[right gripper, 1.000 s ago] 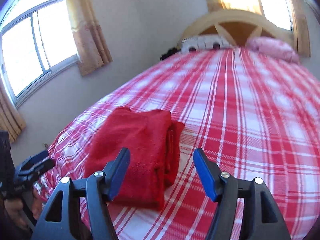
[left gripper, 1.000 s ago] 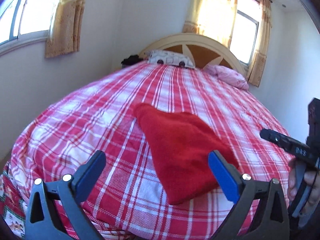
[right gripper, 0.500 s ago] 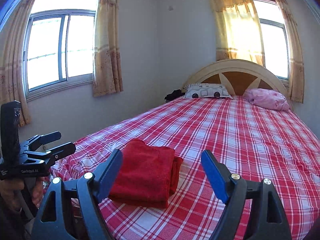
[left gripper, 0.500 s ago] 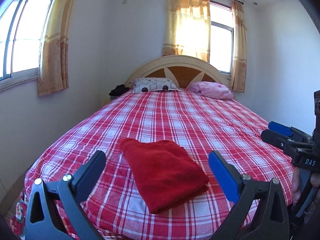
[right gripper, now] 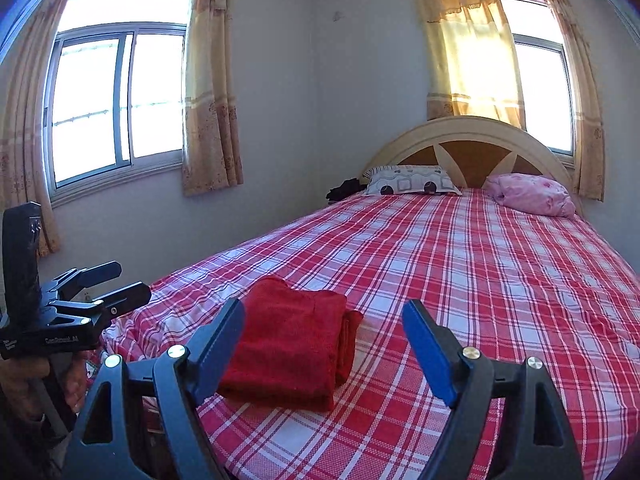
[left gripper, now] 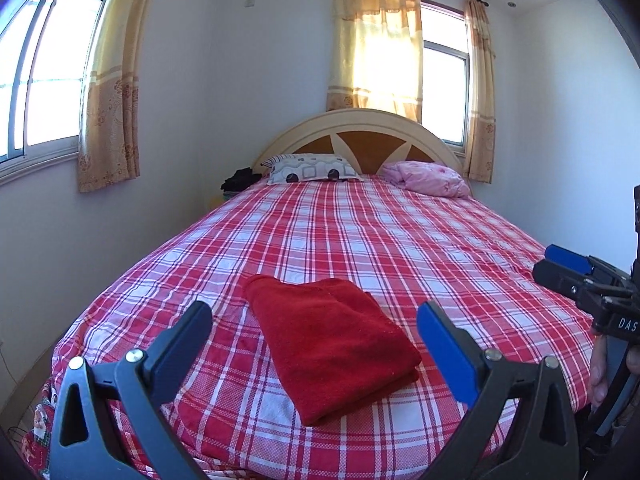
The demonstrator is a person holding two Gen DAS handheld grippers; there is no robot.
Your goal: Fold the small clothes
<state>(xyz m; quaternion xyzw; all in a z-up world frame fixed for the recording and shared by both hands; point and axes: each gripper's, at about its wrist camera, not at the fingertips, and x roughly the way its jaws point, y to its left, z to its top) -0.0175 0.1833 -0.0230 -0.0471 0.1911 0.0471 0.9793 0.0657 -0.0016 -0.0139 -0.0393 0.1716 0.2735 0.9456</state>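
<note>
A red fleecy garment (left gripper: 332, 344) lies folded into a thick rectangle near the foot of the red-and-white checked bed (left gripper: 400, 240). My left gripper (left gripper: 314, 312) hovers short of it, open, nothing between its blue pads. In the right wrist view the same garment (right gripper: 296, 340) lies ahead and slightly left, its layered fold edges facing right. My right gripper (right gripper: 324, 308) is open and empty too, held back from the cloth. Each gripper shows at the edge of the other's view: the right gripper (left gripper: 560, 268) at far right, the left gripper (right gripper: 116, 284) at far left.
At the head of the bed lie a patterned white pillow (left gripper: 312, 168) and a crumpled pink bundle (left gripper: 428, 178) below an arched headboard (left gripper: 360, 136). A dark heap of cloth (left gripper: 240, 180) sits beside the pillow. Curtained windows and walls flank the bed.
Both grippers have drawn back and risen away from the red garment, so more of the room shows. The right gripper's jaws have spread wider. The garment has stayed put.
</note>
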